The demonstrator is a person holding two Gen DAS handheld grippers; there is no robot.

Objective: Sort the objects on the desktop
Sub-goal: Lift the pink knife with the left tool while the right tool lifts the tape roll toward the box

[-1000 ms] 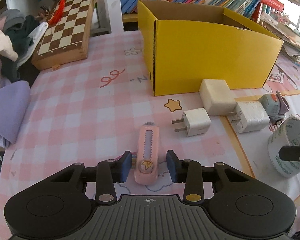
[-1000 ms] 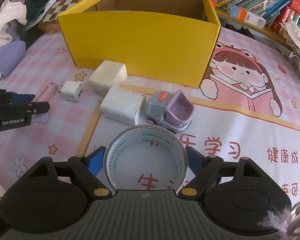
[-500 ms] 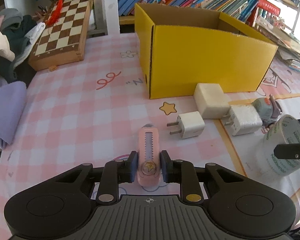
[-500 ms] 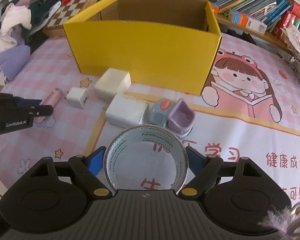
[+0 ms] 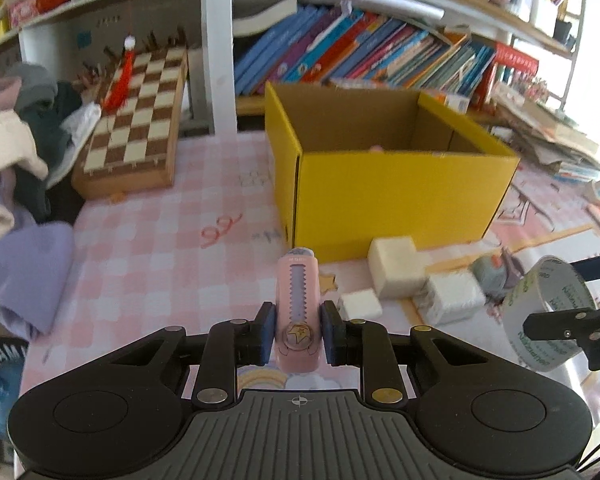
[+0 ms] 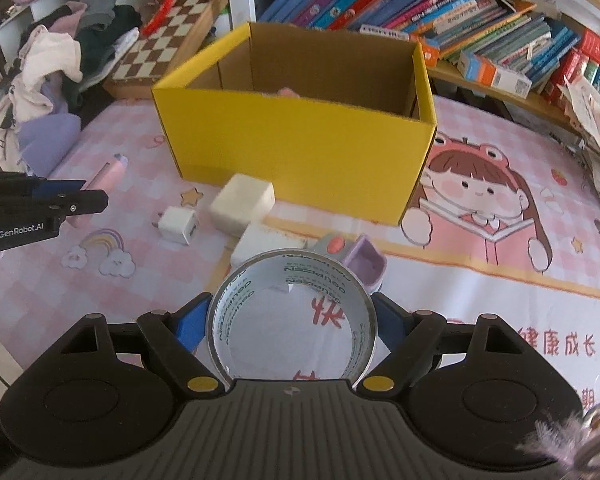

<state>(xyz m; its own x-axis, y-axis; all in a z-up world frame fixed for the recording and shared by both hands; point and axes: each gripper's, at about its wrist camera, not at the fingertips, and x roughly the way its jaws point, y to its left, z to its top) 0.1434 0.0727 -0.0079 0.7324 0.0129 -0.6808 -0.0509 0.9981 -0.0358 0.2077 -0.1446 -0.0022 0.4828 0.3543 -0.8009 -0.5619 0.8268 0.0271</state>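
Left gripper (image 5: 296, 332) is clamped on the pink utility knife (image 5: 297, 304), raised off the table. Right gripper (image 6: 290, 326) is clamped on the tape roll (image 6: 290, 316). Advise clearing the yellow box (image 6: 300, 136) rim before release; 2 loads, 1 opening.

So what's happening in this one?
A person is sorting desk clutter with two handheld grippers. The left gripper is shut on a pink cutter, and the right gripper is shut on a tape roll; both appear lifted off the mat. The yellow box stands open ahead. Three white chargers and a toy truck still lie in front of it.
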